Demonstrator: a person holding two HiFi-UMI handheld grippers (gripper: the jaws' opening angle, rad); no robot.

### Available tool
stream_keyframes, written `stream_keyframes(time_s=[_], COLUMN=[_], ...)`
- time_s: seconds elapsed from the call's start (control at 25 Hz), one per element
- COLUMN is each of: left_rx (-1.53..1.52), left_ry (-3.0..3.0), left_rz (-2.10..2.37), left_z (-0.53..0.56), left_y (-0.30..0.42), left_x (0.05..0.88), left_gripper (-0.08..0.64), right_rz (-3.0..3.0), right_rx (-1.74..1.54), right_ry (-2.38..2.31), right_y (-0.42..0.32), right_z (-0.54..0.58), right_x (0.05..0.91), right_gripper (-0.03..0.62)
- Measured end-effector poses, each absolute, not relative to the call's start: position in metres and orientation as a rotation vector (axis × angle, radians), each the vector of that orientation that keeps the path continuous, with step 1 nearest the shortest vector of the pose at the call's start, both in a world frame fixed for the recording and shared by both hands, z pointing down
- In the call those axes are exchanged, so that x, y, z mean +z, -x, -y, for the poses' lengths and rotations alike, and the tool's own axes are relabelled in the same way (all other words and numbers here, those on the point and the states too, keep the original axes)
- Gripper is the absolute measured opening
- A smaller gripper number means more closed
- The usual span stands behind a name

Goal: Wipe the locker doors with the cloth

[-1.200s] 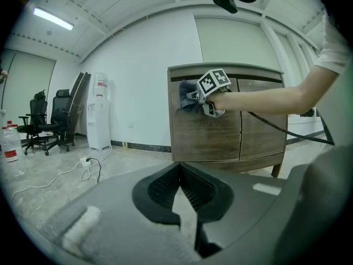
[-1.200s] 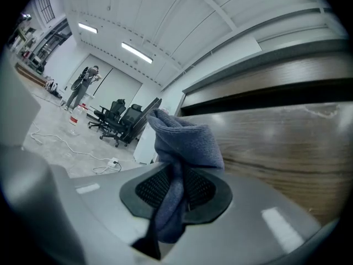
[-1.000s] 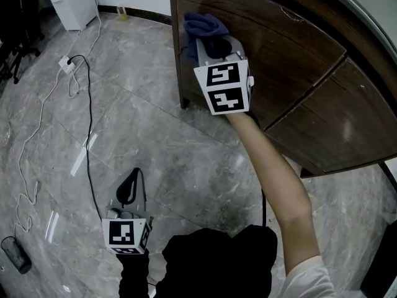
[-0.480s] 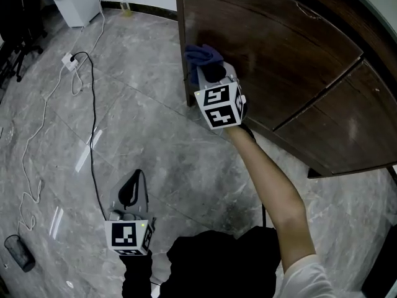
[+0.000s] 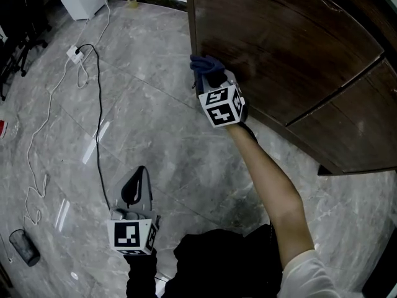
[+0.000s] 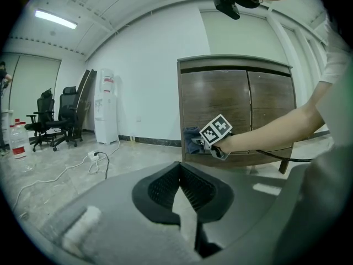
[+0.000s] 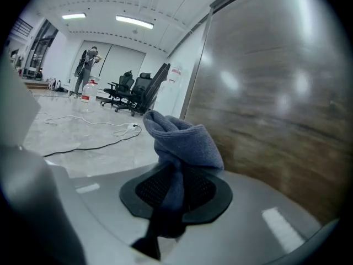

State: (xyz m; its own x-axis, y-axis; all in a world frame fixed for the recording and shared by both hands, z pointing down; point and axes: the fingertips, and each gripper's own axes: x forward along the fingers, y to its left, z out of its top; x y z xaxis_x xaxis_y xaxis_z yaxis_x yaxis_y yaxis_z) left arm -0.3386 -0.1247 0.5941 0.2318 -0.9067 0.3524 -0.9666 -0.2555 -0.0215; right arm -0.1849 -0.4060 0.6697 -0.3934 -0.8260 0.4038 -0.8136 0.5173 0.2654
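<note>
The place looks like an office room. Black swivel chairs stand by the white wall, near a white water dispenser. A long lamp is in the ceiling. A brown wooden locker stands on the grey marble floor.

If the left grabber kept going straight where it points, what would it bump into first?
Most likely the brown locker, at its left edge, near where the right gripper holds the blue cloth. Only floor shows in between. Depth is unclear, so it might just miss it.
</note>
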Motion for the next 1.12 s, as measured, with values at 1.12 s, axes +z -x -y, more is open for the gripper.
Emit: stream_keyframes(time_s=[1.12], left_rx=[0.435], left_ry=[-2.275], left_rz=[1.799], left_z=[0.117], left_y=[0.355], left_x=[0.604], left_gripper=[0.002], right_rz=[2.340], right_rx=[0.052], right_ry=[-1.339], right_y=[0.210], right_z=[0.420], right_x=[0.642], right_gripper=[0.072])
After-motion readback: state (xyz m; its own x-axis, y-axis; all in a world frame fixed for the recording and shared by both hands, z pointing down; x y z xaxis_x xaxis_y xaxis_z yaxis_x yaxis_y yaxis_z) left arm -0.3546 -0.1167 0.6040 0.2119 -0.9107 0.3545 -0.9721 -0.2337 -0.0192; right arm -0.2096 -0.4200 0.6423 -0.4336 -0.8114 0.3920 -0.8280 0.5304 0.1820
